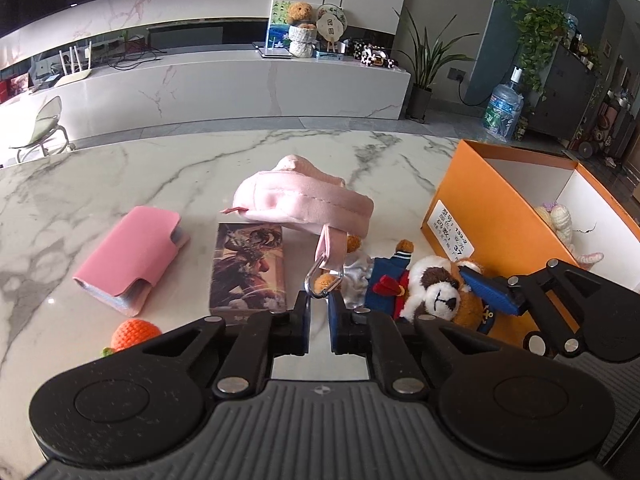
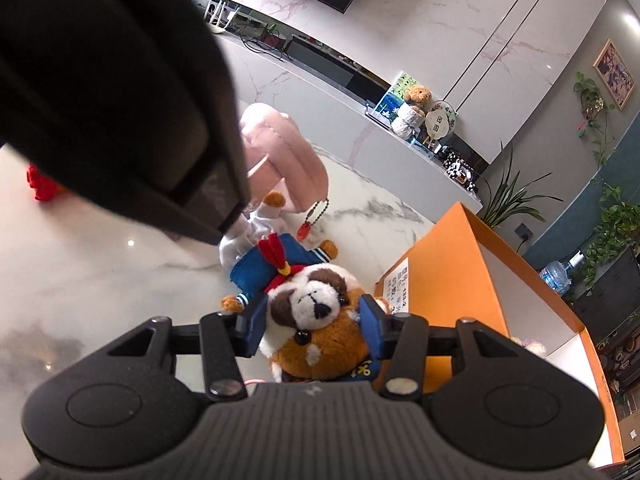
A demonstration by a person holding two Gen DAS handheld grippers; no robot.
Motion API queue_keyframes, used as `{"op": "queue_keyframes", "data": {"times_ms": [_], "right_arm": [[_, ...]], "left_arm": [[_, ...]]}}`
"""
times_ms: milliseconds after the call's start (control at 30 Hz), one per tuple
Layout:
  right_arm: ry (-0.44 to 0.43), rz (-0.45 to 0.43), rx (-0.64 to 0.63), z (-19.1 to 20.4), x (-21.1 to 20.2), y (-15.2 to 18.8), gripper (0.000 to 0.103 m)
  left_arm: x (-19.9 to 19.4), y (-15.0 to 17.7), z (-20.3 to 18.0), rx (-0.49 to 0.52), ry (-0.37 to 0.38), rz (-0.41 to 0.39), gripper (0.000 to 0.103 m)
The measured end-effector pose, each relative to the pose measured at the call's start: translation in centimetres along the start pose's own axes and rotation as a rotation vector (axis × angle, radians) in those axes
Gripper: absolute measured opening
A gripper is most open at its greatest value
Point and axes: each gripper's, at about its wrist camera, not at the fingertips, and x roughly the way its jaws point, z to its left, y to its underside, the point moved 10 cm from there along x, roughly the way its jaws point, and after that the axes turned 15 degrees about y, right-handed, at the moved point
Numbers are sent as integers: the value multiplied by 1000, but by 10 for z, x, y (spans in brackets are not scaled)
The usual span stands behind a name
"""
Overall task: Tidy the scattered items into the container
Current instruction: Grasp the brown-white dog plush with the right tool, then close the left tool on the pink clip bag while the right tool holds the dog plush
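Observation:
A pink fabric pouch (image 1: pixel 304 200) sits mid-table, and its strap ends in a metal clip (image 1: pixel 320 280). My left gripper (image 1: pixel 319 300) is shut on that clip. A plush dog (image 2: pixel 316 300) in a blue sailor suit lies beside the orange box (image 2: pixel 448 264). My right gripper (image 2: pixel 312 320) is shut on the dog's head, with a blue pad pressing into the fur on each side. In the left wrist view one of its fingers (image 1: pixel 494 290) crosses the dog (image 1: pixel 436 292).
On the marble table (image 1: pixel 120 184) lie a pink card case (image 1: pixel 132 256), a picture-printed box (image 1: pixel 248 268) and an orange crocheted fruit (image 1: pixel 134 334). A pale knitted toy (image 1: pixel 560 220) lies inside the orange box (image 1: pixel 500 216). A red crocheted item (image 2: pixel 42 184) is at far left.

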Motion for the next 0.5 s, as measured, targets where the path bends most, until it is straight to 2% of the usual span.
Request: {"op": "queue_keyframes", "data": {"times_ms": [200,400,433,500], "right_arm": [[-19,-50,8,2,-30,-14,51],[-33,-85,-16,8,-54,-18,51],[-25,-82,-23,7,-54,-17,51],[-2,-75,-31,2,-52,-13,51]], "left_arm": [[-36,9,15,-51,-58,-22,0],[-53,12,14,-84,-66,-39,2],[-54,11,12,-79,-66,-39,4],[-57,9,10,-79,-59,-50,20]]}}
